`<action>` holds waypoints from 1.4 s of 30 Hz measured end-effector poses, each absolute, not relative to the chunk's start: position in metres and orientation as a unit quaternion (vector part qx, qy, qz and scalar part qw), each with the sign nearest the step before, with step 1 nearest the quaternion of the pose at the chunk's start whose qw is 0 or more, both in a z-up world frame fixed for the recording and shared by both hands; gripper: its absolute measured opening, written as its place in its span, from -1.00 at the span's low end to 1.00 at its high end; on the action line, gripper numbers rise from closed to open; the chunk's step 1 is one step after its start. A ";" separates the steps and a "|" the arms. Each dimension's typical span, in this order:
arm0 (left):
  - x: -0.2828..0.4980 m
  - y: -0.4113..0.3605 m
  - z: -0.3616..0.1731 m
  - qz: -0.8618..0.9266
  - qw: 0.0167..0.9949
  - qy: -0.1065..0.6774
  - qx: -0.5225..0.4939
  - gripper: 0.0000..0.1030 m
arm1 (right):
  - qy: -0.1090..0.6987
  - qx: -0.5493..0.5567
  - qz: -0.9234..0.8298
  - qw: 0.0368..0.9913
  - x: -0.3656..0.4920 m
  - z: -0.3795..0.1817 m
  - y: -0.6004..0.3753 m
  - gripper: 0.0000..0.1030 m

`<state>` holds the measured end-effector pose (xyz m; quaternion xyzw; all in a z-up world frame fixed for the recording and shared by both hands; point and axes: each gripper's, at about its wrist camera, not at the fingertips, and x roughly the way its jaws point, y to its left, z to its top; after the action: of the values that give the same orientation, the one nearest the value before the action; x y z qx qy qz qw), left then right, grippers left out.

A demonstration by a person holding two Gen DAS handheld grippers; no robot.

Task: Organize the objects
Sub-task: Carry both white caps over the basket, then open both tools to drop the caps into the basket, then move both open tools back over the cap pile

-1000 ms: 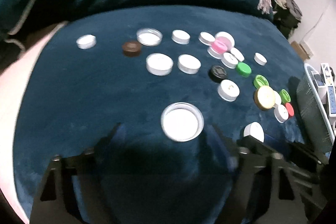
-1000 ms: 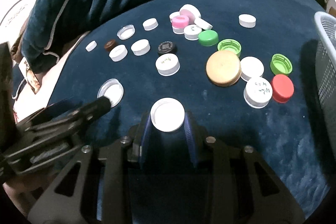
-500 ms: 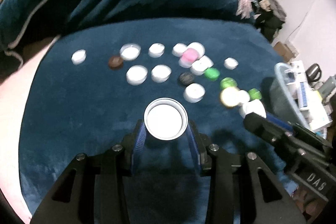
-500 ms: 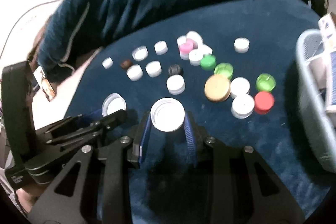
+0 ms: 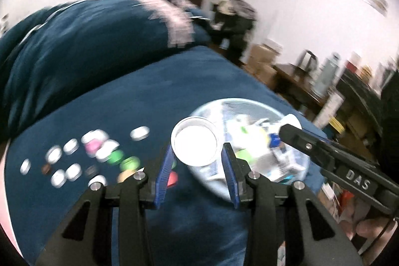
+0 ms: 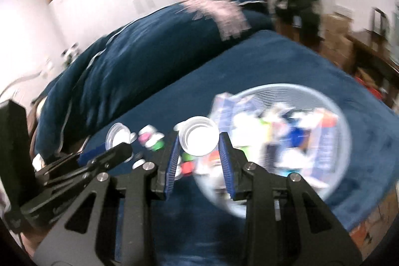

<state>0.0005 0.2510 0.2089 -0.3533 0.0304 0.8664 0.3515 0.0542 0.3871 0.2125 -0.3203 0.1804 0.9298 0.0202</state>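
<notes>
- Both grippers have risen from the blue blanket and swung right since half a second ago, so the round mesh basket now fills the views that earlier showed mainly scattered caps.
- Left gripper: its blue-padded fingers are closed on a clear-rimmed white lid, held in the air at the basket's near-left rim.
- Right gripper: its fingers clamp a white cap, open side up, also beside the basket's left edge.
- Inside the basket lies a jumble of white, blue, green and red items; motion blur leaves none of them identifiable.
- Loose caps remain on the blanket to the left: white ones, a pink one, green ones and a red one partly hidden behind the left fingers.
- Room furniture behind is smeared.
</notes>
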 end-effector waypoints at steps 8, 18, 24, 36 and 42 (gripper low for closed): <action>-0.023 0.349 0.217 0.844 0.381 0.090 -0.366 0.70 | 0.253 -0.321 0.911 0.057 0.028 0.216 0.453 -0.31; -0.021 0.232 0.183 0.882 0.231 0.031 -0.408 0.99 | 0.165 -0.312 0.934 0.061 0.053 0.205 0.401 0.72; -0.019 0.166 0.139 0.878 0.167 0.027 -0.448 0.99 | 0.078 -0.337 0.934 -0.083 0.041 0.204 0.314 0.70; -0.018 0.030 0.056 0.841 0.030 -0.018 -0.539 0.99 | -0.003 -0.543 0.825 -0.153 0.007 0.101 0.199 0.71; -0.017 -0.005 0.029 0.828 0.004 -0.034 -0.559 0.99 | -0.045 -0.575 0.799 -0.168 0.005 0.066 0.157 0.71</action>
<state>-0.0174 -0.0052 0.0293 -0.5593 -0.0343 0.8283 0.0036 0.0048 0.1569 0.0665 -0.5752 -0.0449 0.7994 -0.1679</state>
